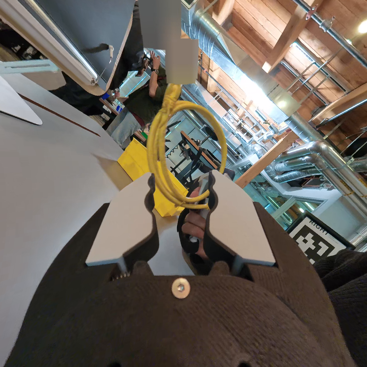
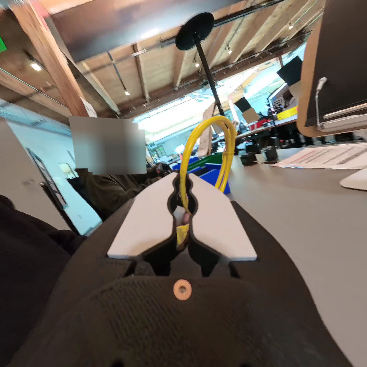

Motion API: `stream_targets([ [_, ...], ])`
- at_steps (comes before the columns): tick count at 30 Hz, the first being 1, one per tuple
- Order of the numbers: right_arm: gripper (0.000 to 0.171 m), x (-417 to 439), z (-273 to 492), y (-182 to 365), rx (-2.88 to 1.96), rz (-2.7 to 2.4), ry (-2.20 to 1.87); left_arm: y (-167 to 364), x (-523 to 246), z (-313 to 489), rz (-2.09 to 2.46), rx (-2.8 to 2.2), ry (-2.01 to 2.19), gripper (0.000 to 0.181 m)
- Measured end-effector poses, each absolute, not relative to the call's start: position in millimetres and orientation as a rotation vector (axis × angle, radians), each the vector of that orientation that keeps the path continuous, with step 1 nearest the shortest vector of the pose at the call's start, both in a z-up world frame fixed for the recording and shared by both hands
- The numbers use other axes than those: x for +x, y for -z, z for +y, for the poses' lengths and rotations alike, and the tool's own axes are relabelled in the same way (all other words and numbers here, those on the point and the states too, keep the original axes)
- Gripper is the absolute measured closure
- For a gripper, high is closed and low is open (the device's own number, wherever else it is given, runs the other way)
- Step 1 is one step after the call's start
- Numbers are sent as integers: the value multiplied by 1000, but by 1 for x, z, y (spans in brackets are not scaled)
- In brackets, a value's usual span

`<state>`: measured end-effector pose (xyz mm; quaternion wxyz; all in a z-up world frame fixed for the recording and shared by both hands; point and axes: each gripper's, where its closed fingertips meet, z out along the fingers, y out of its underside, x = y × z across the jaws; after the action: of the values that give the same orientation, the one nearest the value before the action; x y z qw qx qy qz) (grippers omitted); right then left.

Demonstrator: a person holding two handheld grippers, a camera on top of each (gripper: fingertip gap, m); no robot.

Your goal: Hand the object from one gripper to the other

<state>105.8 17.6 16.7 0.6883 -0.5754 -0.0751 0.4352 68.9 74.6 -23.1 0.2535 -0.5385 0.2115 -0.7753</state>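
Observation:
A coiled yellow cable tied with twist ties hangs upright in the air. In the left wrist view my left gripper is open, its jaws wide apart on either side of the coil's lower part, not pressing it. Behind its right finger I see a grey finger of the right gripper and the hand that holds it. In the right wrist view my right gripper is shut on the yellow cable, and the loop stands up past its fingertips.
A grey table lies at the left with a yellow bin beyond it. In the right wrist view the table carries blue bins, papers and a monitor. People stand in the background. Left tips to right tips: about 8 cm.

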Motion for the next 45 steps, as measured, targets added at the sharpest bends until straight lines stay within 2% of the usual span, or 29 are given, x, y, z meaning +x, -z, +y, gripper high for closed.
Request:
stream_targets([
  [4,166,110,11,-25,-1209,-152,-1092,36,78,68,618,-1560,2125,120],
  [7,166,108,9,-28,-1183,-167,-1146,36,80,63,639,-1558,2156,124],
  [10,166,102,6,-30,-1174,-185,-1192,33,79,56,680,-1531,2180,135],
  [13,166,100,7,-28,-1176,-187,-1206,24,73,54,687,-1445,2228,165],
  [15,166,101,6,-29,-1167,-185,-1221,19,70,53,681,-1411,2255,167],
  [19,165,105,9,-28,-1168,-154,-1208,16,68,54,679,-1388,2264,170],
  [25,143,117,17,-26,-1153,-63,-1208,14,67,56,661,-1380,2240,170],
  [29,135,126,24,-20,-1184,-27,-1127,12,63,66,579,-1369,2250,171],
  [38,128,148,42,3,-1363,28,-735,21,51,102,372,-1445,2080,171],
  [45,133,104,45,28,-1573,-266,-447,28,52,108,422,-1503,1852,171],
])
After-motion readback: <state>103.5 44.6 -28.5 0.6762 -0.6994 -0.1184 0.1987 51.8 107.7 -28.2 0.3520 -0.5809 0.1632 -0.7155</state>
